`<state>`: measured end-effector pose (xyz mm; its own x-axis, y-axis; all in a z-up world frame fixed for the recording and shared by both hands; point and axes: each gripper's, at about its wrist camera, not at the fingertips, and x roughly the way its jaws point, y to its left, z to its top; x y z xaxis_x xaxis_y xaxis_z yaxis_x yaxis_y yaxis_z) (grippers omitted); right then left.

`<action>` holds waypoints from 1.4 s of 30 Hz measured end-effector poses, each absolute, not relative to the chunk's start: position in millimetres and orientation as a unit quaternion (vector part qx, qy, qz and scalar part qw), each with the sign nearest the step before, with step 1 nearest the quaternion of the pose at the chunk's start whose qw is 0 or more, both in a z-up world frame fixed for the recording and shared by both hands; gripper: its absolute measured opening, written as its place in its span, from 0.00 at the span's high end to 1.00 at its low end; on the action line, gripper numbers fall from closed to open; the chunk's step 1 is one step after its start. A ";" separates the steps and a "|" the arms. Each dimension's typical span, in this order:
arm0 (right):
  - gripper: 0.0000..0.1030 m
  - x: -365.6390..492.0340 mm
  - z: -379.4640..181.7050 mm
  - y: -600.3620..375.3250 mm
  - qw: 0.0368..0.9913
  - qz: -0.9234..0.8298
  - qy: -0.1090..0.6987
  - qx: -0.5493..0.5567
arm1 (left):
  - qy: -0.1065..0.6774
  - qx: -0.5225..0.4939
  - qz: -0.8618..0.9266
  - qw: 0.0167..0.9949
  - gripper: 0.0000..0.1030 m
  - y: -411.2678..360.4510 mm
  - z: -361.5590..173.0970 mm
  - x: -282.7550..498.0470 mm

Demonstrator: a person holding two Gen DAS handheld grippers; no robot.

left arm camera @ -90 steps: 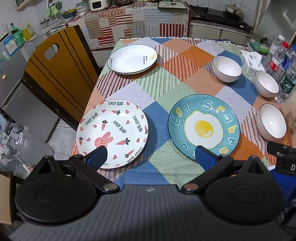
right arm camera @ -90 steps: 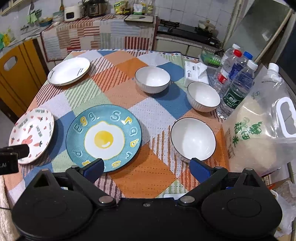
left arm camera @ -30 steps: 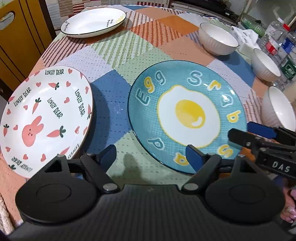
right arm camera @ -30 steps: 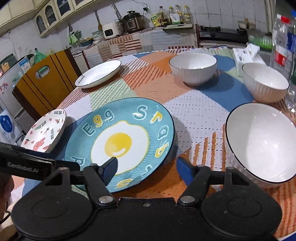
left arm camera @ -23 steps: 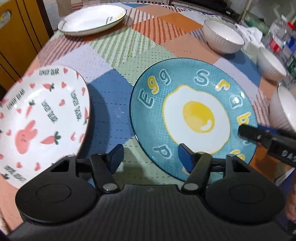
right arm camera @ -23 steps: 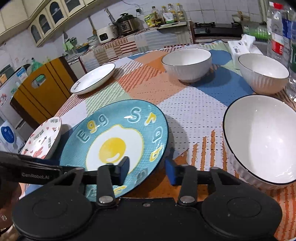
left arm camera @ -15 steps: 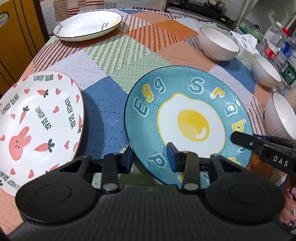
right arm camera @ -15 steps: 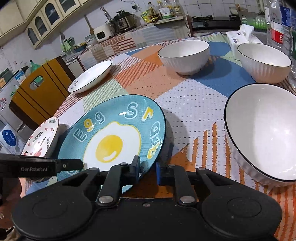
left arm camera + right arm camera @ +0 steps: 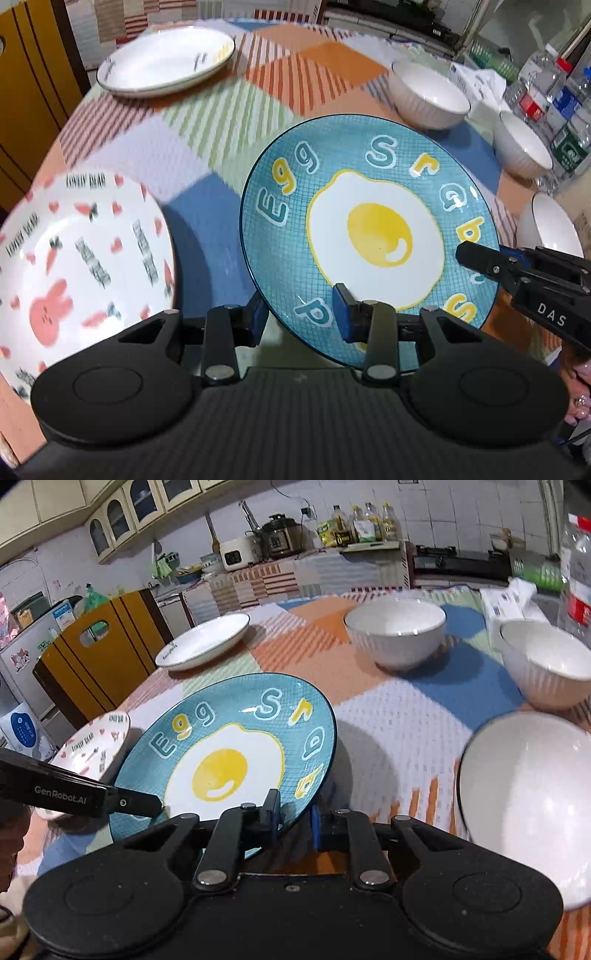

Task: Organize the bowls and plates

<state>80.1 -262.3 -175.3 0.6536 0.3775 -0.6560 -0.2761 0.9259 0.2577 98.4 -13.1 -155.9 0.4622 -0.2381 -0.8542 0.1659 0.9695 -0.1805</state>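
Note:
The blue egg plate [image 9: 373, 236] is lifted and tilted above the table. My left gripper [image 9: 299, 317] is shut on its near rim. My right gripper [image 9: 293, 821] is shut on its right near rim; the plate also shows in the right wrist view [image 9: 229, 760]. The right gripper shows in the left wrist view [image 9: 517, 273] at the plate's right edge. The bunny plate [image 9: 74, 258] lies left of it. A white plate [image 9: 166, 61] lies at the far left. Three white bowls stand on the right: far [image 9: 395, 631], middle [image 9: 546, 661], near [image 9: 528, 797].
A checked cloth [image 9: 207, 147] covers the table. Water bottles [image 9: 554, 92] and a tissue pack [image 9: 513, 602] stand at the far right edge. A yellow chair [image 9: 99, 653] stands by the left side. A kitchen counter with appliances [image 9: 273, 542] runs behind.
Both grippers moved in and closed on the egg plate's near rim. The plate has risen off the cloth and tilted, and it has shifted slightly towards the bunny plate.

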 end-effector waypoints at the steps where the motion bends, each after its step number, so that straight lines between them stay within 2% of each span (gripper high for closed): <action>1: 0.80 83.3 -172.4 -261.8 0.908 0.181 0.372 0.067 | 0.503 -0.036 -0.119 0.855 0.65 -12.3 -153.4 101.5; 10: 0.80 125.4 -160.4 -254.1 0.911 0.181 0.366 0.068 | 0.503 -0.031 -0.121 0.855 0.65 -4.1 -145.7 147.6; 20: 0.79 158.7 -168.0 -238.0 0.906 0.162 0.389 0.046 | 0.539 -0.061 -0.124 0.831 0.65 5.8 -173.8 195.3; 32: 0.76 174.1 -188.5 -235.2 0.900 0.126 0.410 0.077 | 0.531 -0.023 -0.121 0.839 0.65 -4.9 -178.5 196.8; 36: 0.69 172.1 -181.2 -220.9 0.900 0.106 0.422 0.027 | 0.541 -0.024 -0.112 0.833 0.63 -3.2 -173.5 193.7; 37: 0.63 170.1 -175.3 -217.6 0.899 0.088 0.429 0.013 | 0.544 -0.026 -0.105 0.832 0.65 -2.6 -168.2 189.7; 39: 0.59 160.2 -158.9 -215.2 0.904 0.066 0.421 0.010 | 0.545 -0.039 -0.110 0.831 0.65 -0.7 -157.8 178.9; 42: 0.43 142.5 -137.0 -213.8 0.910 0.102 0.401 0.011 | 0.541 -0.019 -0.104 0.834 0.65 -1.5 -142.9 162.0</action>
<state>142.6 -213.8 -137.0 0.6577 0.1945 -0.7278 -0.1770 0.9789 0.1017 162.0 -1.5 -142.9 0.3930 -0.1934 -0.8990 0.1527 0.9778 -0.1436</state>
